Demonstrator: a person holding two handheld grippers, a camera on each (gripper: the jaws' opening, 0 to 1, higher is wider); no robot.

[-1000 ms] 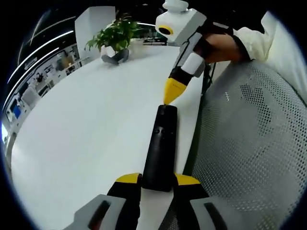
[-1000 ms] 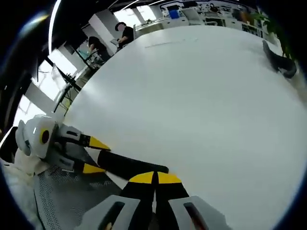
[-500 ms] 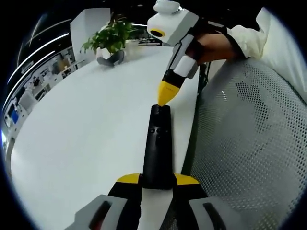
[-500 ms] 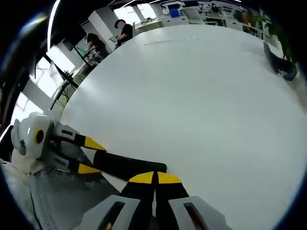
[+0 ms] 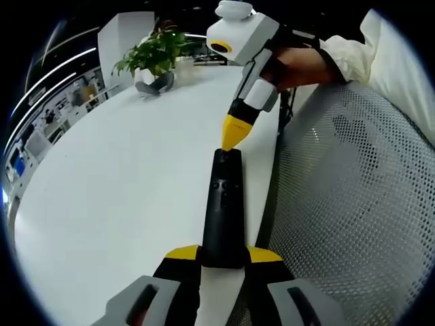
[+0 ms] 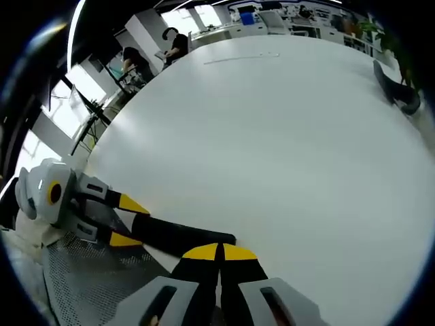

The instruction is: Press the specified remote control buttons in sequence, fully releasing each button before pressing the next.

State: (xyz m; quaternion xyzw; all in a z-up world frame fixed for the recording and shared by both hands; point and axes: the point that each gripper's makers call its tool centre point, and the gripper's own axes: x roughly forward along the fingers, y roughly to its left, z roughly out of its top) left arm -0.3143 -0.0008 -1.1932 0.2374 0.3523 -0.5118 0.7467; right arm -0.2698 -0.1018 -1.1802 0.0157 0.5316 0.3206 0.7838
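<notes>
Remote (image 5: 222, 212): a long black bar, laid along the near edge of the white table (image 5: 122, 183), just beside the mesh chair back (image 5: 346, 204). It is held flat on the tabletop so that a downward push is met by the table rather than by the grip alone.

Left gripper (image 5: 223, 255): the near end of the remote is clamped between its two yellow-tipped jaws, one on each long side. From the right gripper view the same hold is seen side-on (image 6: 130, 221). The button face is thereby kept upward and the body steadied, presumably so it cannot slide or tip under a press.

Right gripper (image 5: 232, 138): its jaws are brought fully together into a single yellow point, nothing held between them. This point is set at the far end of the remote, touching or just above it; actual contact cannot be told. In its own view the closed tips (image 6: 219, 252) lie over that same end. A closed pair is judged to serve as one narrow finger, suited to a single small button.

Buttons: small marks are seen partway along the upper face of the remote; which one is targeted cannot be read.

Plant (image 5: 151, 58): kept well apart at the far side of the table, clear of the work.

Step in hand: judged to be a press, or the release of one, at the far end of the remote.
</notes>
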